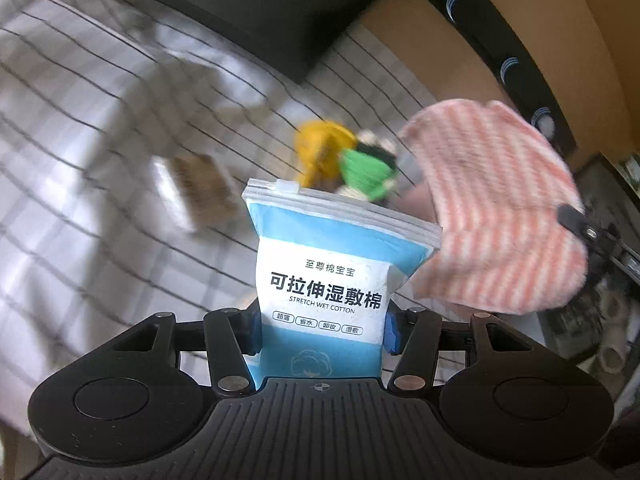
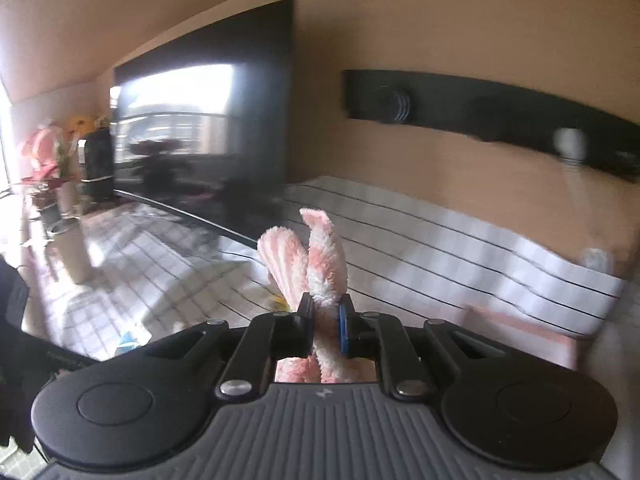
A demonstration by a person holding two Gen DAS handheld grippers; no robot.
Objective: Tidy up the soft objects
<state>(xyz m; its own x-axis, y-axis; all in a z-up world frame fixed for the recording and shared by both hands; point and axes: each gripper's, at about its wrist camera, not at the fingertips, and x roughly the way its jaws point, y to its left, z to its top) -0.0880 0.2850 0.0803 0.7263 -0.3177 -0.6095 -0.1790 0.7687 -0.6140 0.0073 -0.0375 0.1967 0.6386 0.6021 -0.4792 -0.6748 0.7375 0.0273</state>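
My left gripper (image 1: pixel 322 330) is shut on a blue and white zip pouch of stretch wet cotton (image 1: pixel 332 276), held upright above the checked tablecloth (image 1: pixel 80 128). Behind the pouch lie a yellow soft toy (image 1: pixel 318 148) and a green knitted doll (image 1: pixel 366 168), both blurred. A pink and white striped fluffy cloth (image 1: pixel 496 208) hangs at the right in the left wrist view. My right gripper (image 2: pixel 325 320) is shut on that cloth (image 2: pixel 320 260), whose folds stick up between the pads, well above the table.
A brown brush-like object (image 1: pixel 200 188) lies on the cloth at the left. A dark monitor (image 2: pixel 208 128) stands at the back. A black rack with knobs (image 2: pixel 480 116) is on the peach wall. A cup (image 2: pixel 74 248) and flowers (image 2: pixel 48 152) are far left.
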